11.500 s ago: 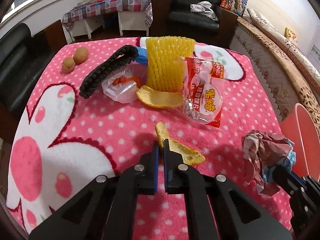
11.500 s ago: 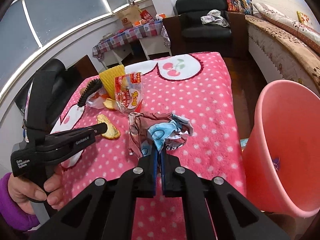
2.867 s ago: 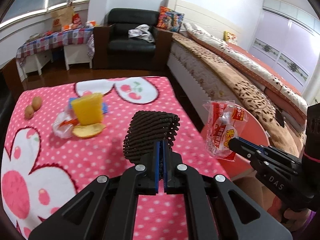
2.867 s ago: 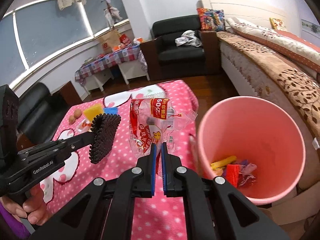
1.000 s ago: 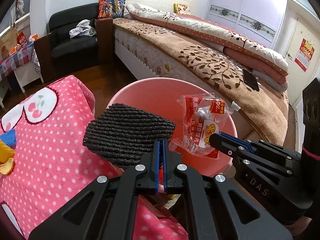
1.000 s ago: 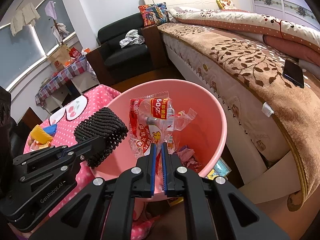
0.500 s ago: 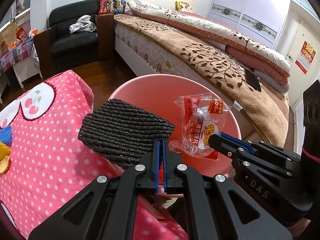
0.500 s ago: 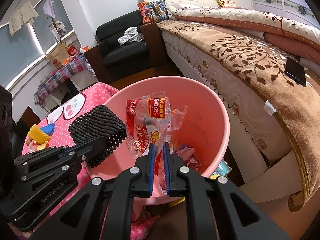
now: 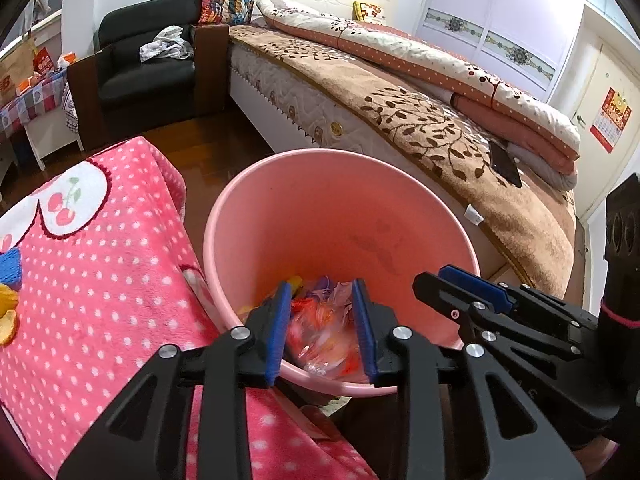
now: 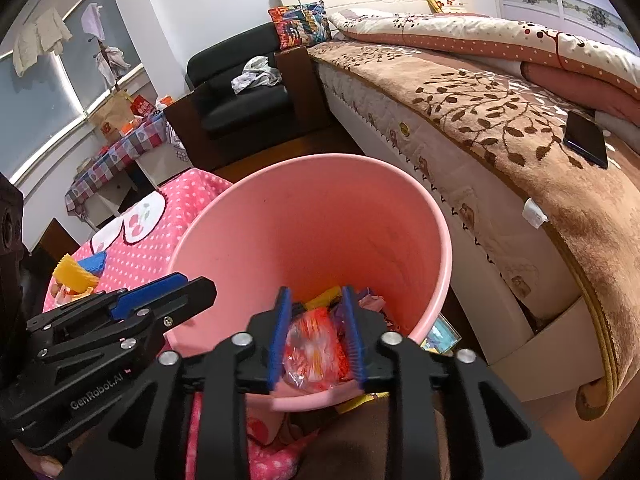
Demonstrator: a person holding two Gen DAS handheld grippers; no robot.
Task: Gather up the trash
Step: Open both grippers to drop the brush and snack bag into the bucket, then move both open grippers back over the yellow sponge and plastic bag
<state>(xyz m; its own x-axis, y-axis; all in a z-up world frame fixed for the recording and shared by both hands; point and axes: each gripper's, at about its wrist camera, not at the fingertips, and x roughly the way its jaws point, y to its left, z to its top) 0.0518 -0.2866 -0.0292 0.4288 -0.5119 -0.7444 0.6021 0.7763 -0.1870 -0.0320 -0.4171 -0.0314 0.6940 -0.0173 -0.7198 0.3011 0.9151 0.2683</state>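
Note:
The pink bucket stands between the pink dotted table cover and the bed. My left gripper hangs over its rim, jaws opening, nothing pressed between the blue pads. Beside it, my right gripper is also opening over the bucket and holds nothing. A red snack bag, blurred, is down inside the bucket on other trash; the left wrist view shows the snack bag too. I cannot make out the black foam net. Each view shows the other gripper from the side.
A yellow foam net and a blue piece lie on the table cover, with orange peel at its left edge. The bed runs along the right, a phone on it. A black armchair stands behind.
Both grippers have opened over the bucket. The black foam net has left the left gripper and the snack bag has dropped from the right gripper into the bucket.

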